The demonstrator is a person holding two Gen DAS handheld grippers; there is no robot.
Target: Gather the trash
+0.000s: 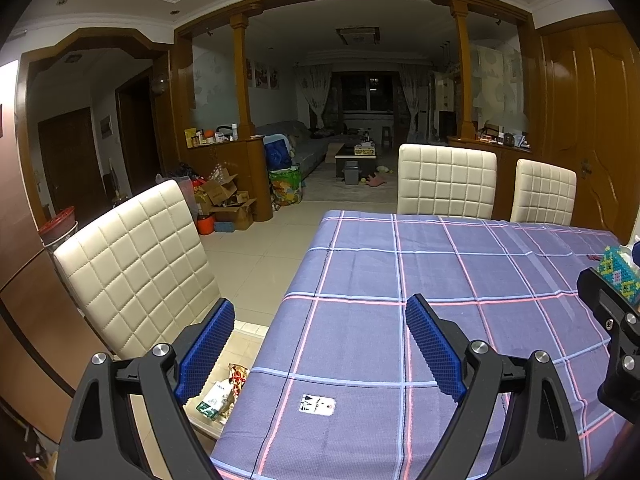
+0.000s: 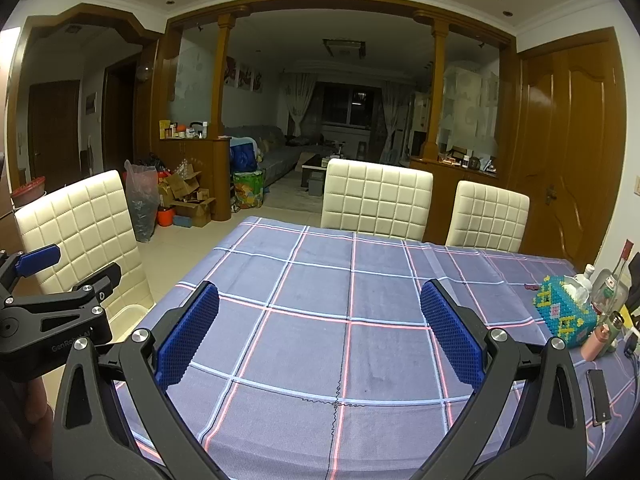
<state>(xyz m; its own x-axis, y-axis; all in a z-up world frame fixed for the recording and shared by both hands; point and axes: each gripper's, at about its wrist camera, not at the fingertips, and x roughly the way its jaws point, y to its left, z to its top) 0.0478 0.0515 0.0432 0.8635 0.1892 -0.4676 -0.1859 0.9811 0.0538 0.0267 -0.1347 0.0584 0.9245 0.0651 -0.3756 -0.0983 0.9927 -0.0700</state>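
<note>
Item: dining table [image 2: 320, 320], covered with a blue-grey checked cloth. The cloth's middle shows bare in both wrist views.

Left gripper [image 1: 320, 348]: jaws wide apart, nothing between them; held above the table's near left corner, pointing across the room. It also shows at the left edge of the right wrist view.

Right gripper [image 2: 320, 328]: jaws wide apart, empty; held above the near middle of the cloth.

Trash, candidates: crumpled wrappers [image 1: 222, 394], one green and white, one red and gold, lying on the seat of the white quilted chair [image 1: 132, 272] just beside the table's left edge, below the left gripper's left finger. A small white printed tag [image 1: 317, 403] lies flat on the cloth between the left gripper's fingers; whether it is litter or a label on the cloth cannot be told.

Other contents: beaded tissue box [image 2: 564, 312], bottles [image 2: 608, 292] and a phone [image 2: 599, 396] crowd the table's right edge. No bin or bag for collecting shows near the table.

Step in hand, as judged: both grippers poised and free, so the scene fits either scanning for a piece or standing clear after a drop-off.

Next move, as judged: if the wrappers are wanted, the left gripper would need to dip left over the table edge to the seat and close on thin, crinkly foil that may slip.
</note>
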